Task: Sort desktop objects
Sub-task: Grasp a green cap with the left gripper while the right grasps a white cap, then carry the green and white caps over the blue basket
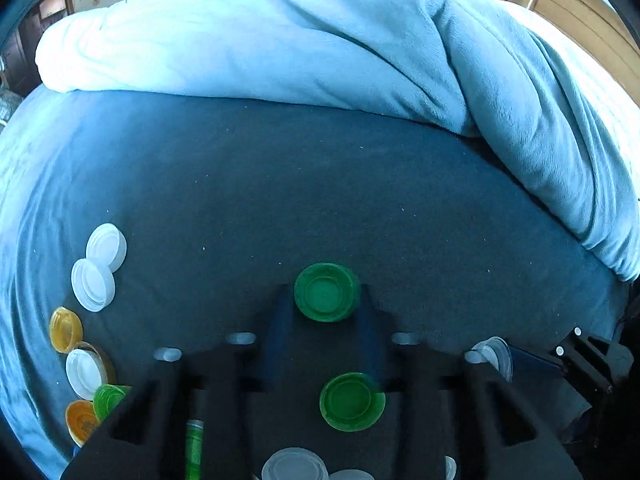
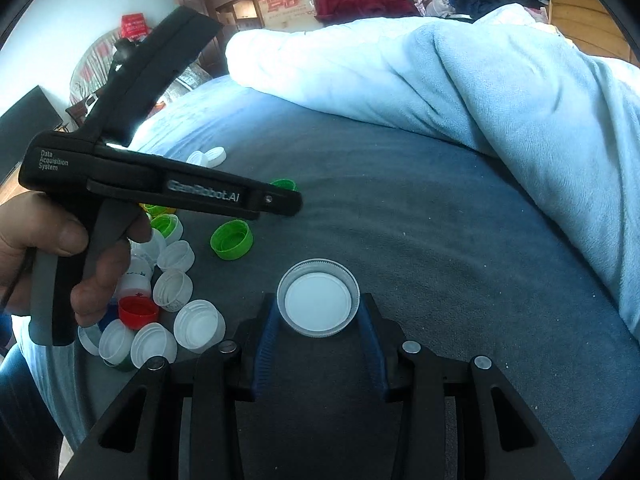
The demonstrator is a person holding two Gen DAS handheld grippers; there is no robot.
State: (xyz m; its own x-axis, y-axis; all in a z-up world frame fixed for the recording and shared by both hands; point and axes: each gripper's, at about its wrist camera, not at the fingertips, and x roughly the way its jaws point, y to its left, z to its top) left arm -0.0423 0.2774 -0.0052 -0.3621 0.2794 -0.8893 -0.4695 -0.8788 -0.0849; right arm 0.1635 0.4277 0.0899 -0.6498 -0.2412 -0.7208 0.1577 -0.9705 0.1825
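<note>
left gripper [image 1: 326, 308] fingers pinch green cap [image 1: 326, 292], frame centre | right gripper [image 2: 318, 320] fingers pinch white cap [image 2: 318, 302] | bed

Dark blue bed sheet [image 2: 400, 208]: scattered bottle caps [image 2: 176, 288], blue blanket [image 2: 500, 80].

My left gripper [image 1: 326, 304] is black with dark blue pads, closed on a dark green bottle cap [image 1: 326, 292]. Nearer me lies a brighter green cap [image 1: 352, 401]. At the left edge lie white caps [image 1: 93, 284] and amber-yellow caps [image 1: 65, 329]. My right gripper [image 2: 319, 322] is black with ribbed blue pads around a white cap [image 2: 318, 303] with a clear grey rim. A red cap [image 2: 138, 311] and a lime green cap [image 2: 232, 239] lie on the dark grey-blue sheet [image 2: 440, 240]; the blanket [image 2: 500, 92] is pale blue.
</note>
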